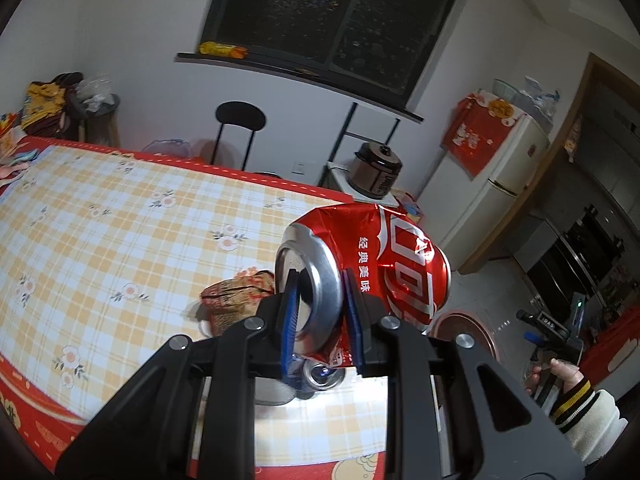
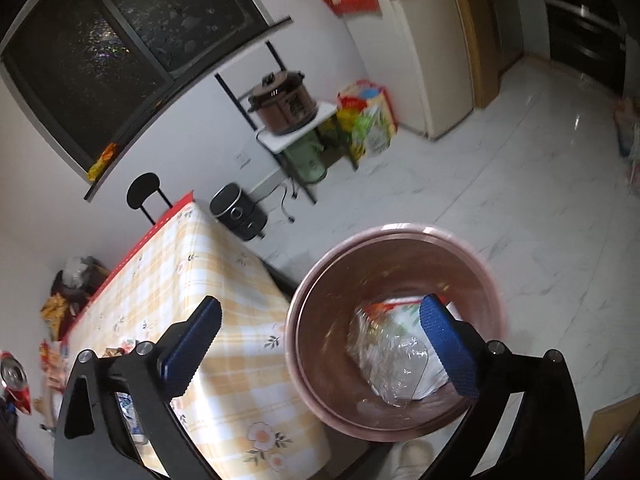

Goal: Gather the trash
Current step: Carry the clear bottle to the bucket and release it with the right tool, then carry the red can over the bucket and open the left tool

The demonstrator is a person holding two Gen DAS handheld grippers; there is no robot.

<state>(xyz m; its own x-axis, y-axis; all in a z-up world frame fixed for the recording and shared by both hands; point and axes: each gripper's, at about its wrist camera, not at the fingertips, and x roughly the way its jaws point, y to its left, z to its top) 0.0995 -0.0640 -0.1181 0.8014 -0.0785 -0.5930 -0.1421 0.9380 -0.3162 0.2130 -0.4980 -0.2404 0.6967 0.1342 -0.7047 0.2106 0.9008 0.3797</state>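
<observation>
Our left gripper (image 1: 320, 312) pinches the crushed can (image 1: 360, 276) by its rim; it could twist loose before the bin (image 2: 394, 332), under our spread right gripper (image 2: 320, 344).

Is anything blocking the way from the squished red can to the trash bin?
Nothing visible does. The left gripper holds the red can above the table edge, and the pink bin stands open-topped on the floor beside the table.
</observation>
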